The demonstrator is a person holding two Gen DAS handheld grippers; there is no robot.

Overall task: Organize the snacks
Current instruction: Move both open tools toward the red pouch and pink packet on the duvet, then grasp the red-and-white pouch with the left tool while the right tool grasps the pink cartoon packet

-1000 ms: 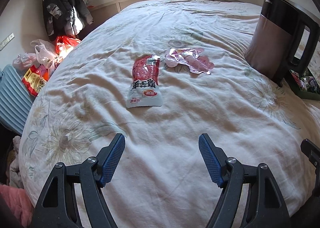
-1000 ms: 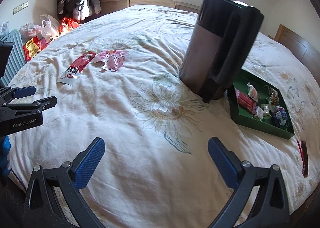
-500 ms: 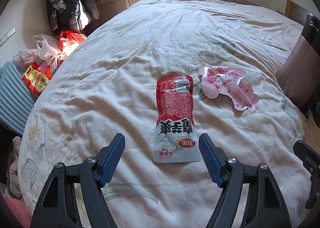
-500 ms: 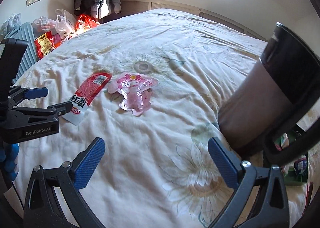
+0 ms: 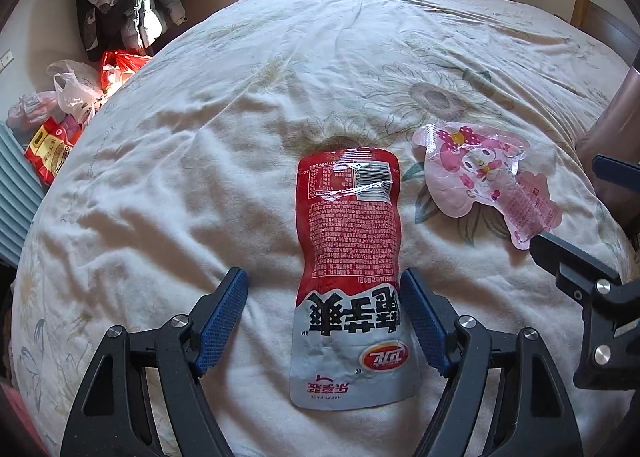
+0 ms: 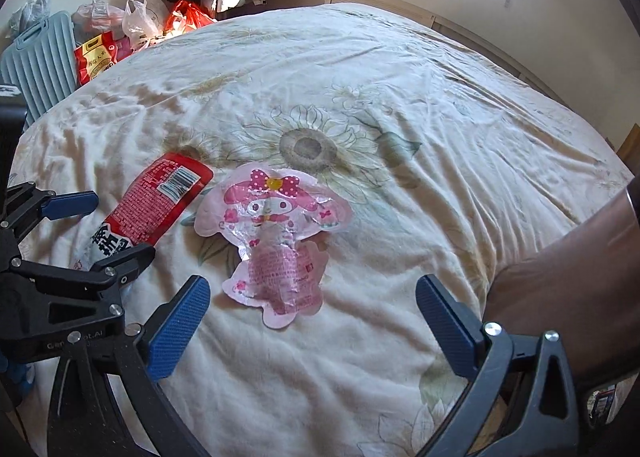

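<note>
1. Left gripper [image 5: 322,317] hangs low over the bed [image 5: 280,69] with its jaws apart; they have just been opening wider. The white lower end of the red snack pouch [image 5: 350,257] lies between the blue pads, which do not press on it, the right-hand pad just beside the pouch's edge.
2. Right gripper [image 6: 312,325] also stands wide apart and holds nothing. The pink character packet [image 6: 276,241] lies flat ahead of it, its lower end near the line between the fingertips.
3. Both snacks lie side by side on the floral bedcover, close but with a gap between them, the red pouch to the left of the pink one.
4. Progress, as I judge it: early in this pick. Neither snack is gripped or lifted; each gripper is lined up on one item. Closing, lifting and carrying both to wherever they belong are left. No tray or box is clear in these views.
5. Writing: the red pouch carries large black Chinese characters, upside down from the left wrist view, a red oval logo, small "HAPPY PACK" lettering, a barcode and fine print too small to read. The pink packet shows a cartoon rabbit with a polka-dot bow. The left gripper's body reads "Gen...ot.AI", partly hidden.
</note>
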